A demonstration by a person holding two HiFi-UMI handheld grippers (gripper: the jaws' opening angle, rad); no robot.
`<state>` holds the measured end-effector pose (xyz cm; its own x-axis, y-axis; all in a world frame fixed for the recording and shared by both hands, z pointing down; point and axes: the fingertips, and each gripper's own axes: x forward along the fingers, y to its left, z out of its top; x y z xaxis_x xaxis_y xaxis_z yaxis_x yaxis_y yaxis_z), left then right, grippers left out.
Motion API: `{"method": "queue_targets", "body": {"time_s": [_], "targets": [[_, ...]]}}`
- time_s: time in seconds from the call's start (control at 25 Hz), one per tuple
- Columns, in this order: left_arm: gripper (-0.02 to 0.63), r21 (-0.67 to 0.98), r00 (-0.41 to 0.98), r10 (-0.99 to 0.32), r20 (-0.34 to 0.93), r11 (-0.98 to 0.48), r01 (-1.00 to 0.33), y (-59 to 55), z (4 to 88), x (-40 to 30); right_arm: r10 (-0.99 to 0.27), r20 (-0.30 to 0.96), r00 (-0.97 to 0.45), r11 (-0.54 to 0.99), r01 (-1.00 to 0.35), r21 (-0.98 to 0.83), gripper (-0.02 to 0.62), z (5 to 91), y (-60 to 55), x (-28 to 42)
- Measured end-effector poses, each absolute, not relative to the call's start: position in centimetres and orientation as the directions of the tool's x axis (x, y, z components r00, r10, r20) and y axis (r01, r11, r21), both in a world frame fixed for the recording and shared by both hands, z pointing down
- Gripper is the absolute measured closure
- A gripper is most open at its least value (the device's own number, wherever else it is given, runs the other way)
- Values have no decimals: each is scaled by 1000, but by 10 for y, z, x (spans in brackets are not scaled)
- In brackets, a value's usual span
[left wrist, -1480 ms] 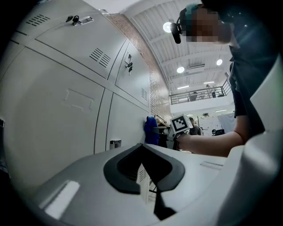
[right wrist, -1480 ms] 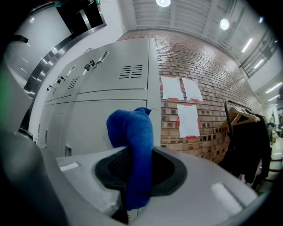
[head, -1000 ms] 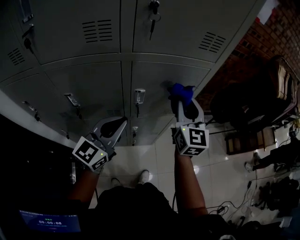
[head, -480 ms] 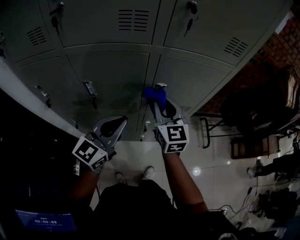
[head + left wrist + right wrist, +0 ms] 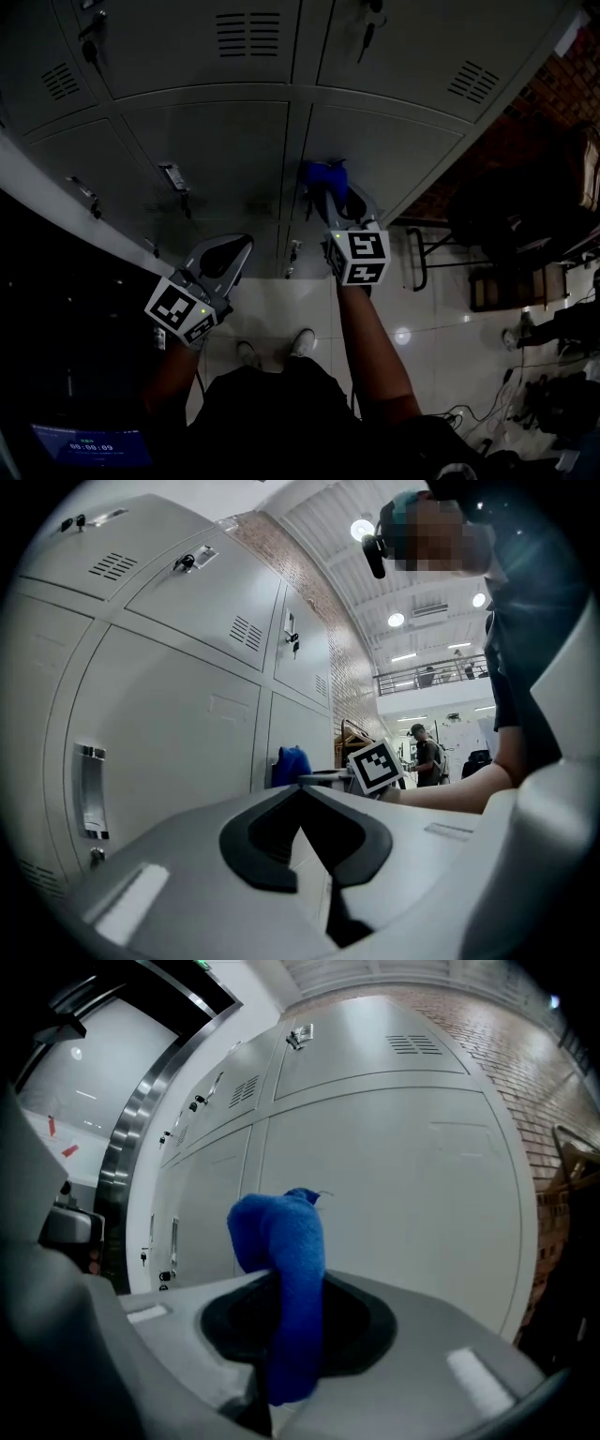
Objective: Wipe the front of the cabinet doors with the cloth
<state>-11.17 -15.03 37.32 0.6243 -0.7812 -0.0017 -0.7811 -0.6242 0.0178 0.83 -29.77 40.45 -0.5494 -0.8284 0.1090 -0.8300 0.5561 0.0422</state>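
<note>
Our right tongs point(image 5: 292, 1283) are clamped on a blue cloth point(image 5: 281, 1232). Its bunched end stands up past the tips toward a grey locker door point(image 5: 394, 1185). From the head view the cloth sits at that door's left edge, just beside the seam with the neighbouring door point(image 5: 220, 155). It looks pressed to the metal, though we cannot tell contact for certain. Our left tongs point(image 5: 302, 789) are closed on nothing, held low and well clear of the lockers, pointing along the row.

We judge the wipe to be under way on this middle-row panel, with most of the locker fronts yet to cover. To do it well, we would lean the wad squarely into the door so more cloth than the tip meets the steel. We would then draw it across in overlapping strokes from seam to far edge. The wad is small against the panel, so we expect many passes. We would steer round each pull handle point(image 5: 89, 778) and the keys point(image 5: 367, 33) hanging above. We would hold the grip firm so the cloth does not drag out.
</note>
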Motion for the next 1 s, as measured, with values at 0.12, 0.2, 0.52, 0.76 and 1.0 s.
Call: {"method": "queue_targets", "body": {"time_s": [0.12,0.2,0.52,0.76,1.0], "targets": [[606,19,628,-778,9,-628,-778,-157,377,-103,-838,108,-535,543,-838,54,511,406,-302,26],[606,20,635,-772,11,-635,-772,-163,378,-95,-849,109,-517,524,-850,50,511,409,-305,42],[606,23,685,-729,9,-685,-729,-182,381,-51,-911,143,-387,395,-918,29,511,429,-320,131],[606,28,703,-711,11,-703,-711,-191,384,-28,-939,162,-302,308,-951,15,511,441,-330,188],[606,31,714,-700,20,-713,-700,-193,386,-17,-956,165,-244,246,-969,-7,511,449,-334,222]]}}
